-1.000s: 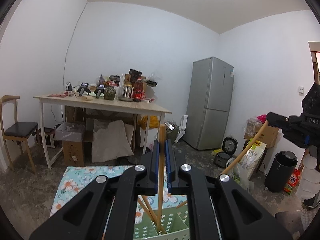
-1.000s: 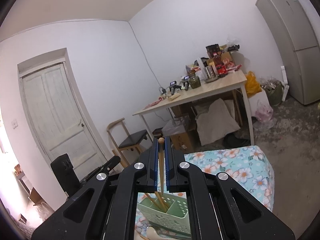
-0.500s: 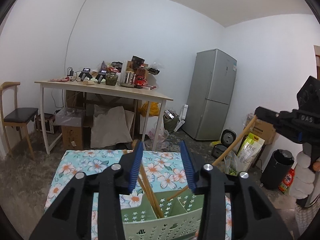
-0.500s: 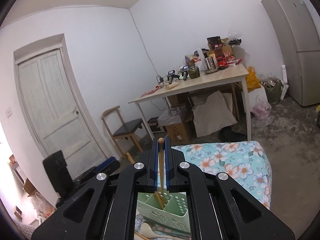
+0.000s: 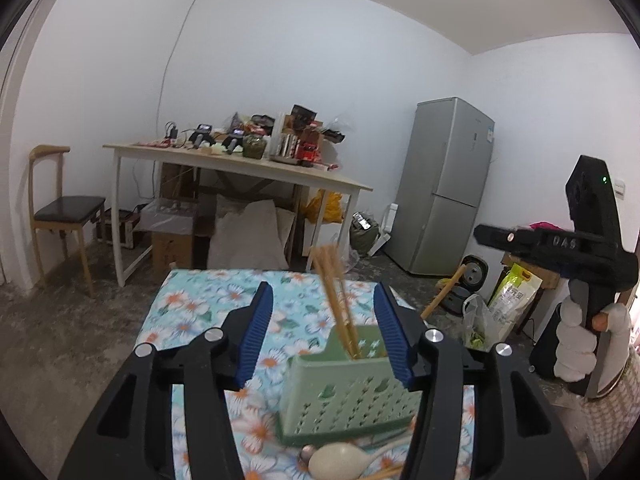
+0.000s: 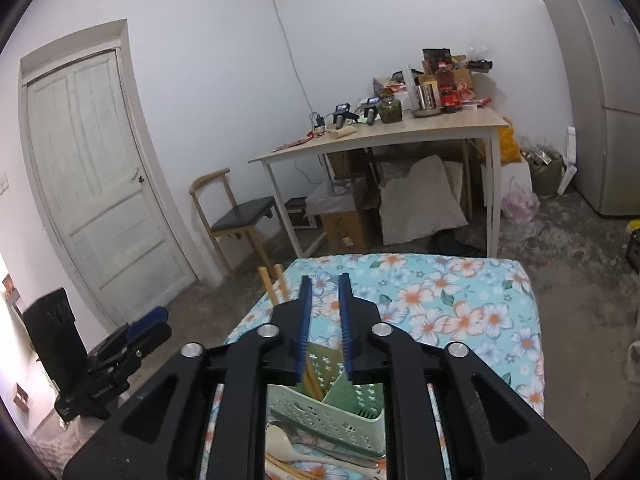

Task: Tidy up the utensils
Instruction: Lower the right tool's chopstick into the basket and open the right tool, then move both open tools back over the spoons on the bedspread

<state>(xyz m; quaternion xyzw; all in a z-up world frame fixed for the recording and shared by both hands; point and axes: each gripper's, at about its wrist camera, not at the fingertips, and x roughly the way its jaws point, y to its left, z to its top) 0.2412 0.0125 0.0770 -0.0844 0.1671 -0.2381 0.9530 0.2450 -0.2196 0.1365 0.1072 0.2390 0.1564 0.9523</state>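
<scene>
Left wrist view: the left hand-held gripper [image 5: 324, 316] has just been opening and stands spread, gripping nothing. A second ago it pinched a chopstick; now the chopsticks [image 5: 338, 300] lean loose in the green basket [image 5: 348, 396], which sits on the floral desk [image 5: 192, 308].

Right wrist view: the right hand-held gripper [image 6: 324, 312] has just parted slightly above the green basket [image 6: 324, 412]. Its chopstick, clamped earlier, is released; chopsticks [image 6: 310, 384] stand inside the basket.

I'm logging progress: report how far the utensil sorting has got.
Done: wooden chopsticks stand in the pale green perforated plastic basket. In hand: nothing; left gripper and right gripper have just been opening, jaws empty. Left: cream spoon lying beside the basket.
</scene>
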